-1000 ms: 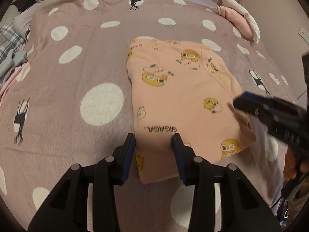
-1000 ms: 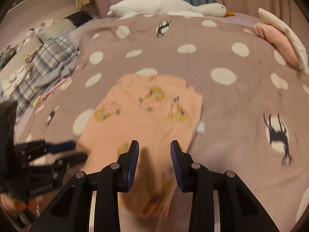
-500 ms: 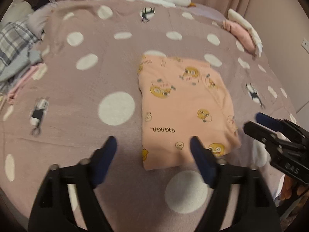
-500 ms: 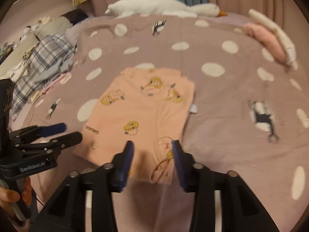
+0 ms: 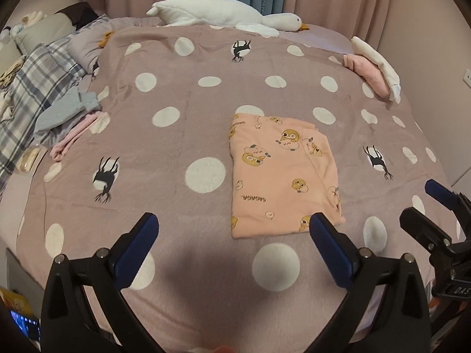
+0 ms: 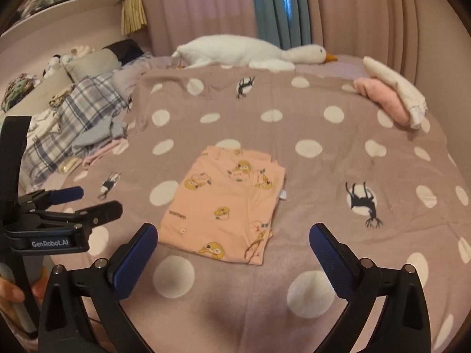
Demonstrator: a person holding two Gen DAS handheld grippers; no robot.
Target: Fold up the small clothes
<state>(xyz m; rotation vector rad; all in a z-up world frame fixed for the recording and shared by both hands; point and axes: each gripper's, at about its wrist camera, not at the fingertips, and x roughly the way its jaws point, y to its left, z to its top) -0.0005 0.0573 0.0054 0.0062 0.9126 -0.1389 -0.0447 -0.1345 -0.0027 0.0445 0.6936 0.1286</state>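
Observation:
A pink garment (image 5: 282,176) printed with yellow cartoon ducks lies folded into a flat rectangle on the dotted mauve blanket (image 5: 176,153). My left gripper (image 5: 232,223) hovers above the garment's near edge. Its jaws are opening wide and nothing is between them. My right gripper (image 6: 232,231) hangs over the same near edge of the garment (image 6: 229,203), with its jaws also opening and nothing between them. Each gripper shows in the other's view: the right gripper (image 5: 421,203) at the garment's right, the left gripper (image 6: 98,200) at its left, held by a hand.
A white plush goose (image 5: 229,11) lies along the head of the bed. A heap of plaid, grey and pink clothes (image 5: 67,111) sits at the left edge. A folded pink and cream stack (image 5: 374,70) rests at the far right corner.
Both grippers let go of the garment's near edge, spread their jaws wide and rose back from it. The garment stays folded on the blanket.

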